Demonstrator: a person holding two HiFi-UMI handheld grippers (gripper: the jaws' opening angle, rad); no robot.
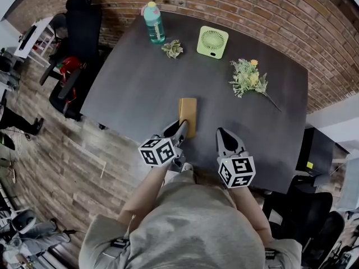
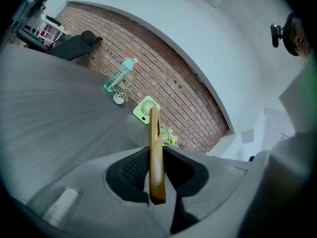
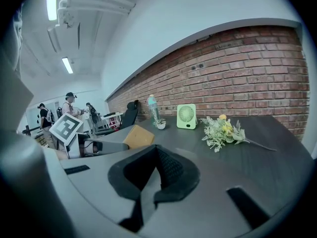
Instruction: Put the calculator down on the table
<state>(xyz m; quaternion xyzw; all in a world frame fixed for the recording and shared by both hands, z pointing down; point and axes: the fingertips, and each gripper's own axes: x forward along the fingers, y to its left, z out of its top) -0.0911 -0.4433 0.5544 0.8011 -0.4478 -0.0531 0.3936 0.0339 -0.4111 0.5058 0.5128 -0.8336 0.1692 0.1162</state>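
The left gripper [image 1: 178, 132] pinches a tan calculator [image 1: 188, 115] over the dark table [image 1: 140, 83]. The right gripper [image 1: 224, 138] is pressed together, empty.

The calculator [image 1: 188, 115] is a thin, flat, mustard-yellow slab with a plain face upward. The left gripper [image 1: 180, 130] clamps its near end between the jaws. It reaches out over the near part of the dark counter [image 1: 134, 83]; whether it touches the counter cannot be told.

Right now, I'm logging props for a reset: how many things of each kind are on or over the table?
bottle: 1
fan: 1
potted plant: 1
flower sprig: 1
calculator: 1
Total: 5
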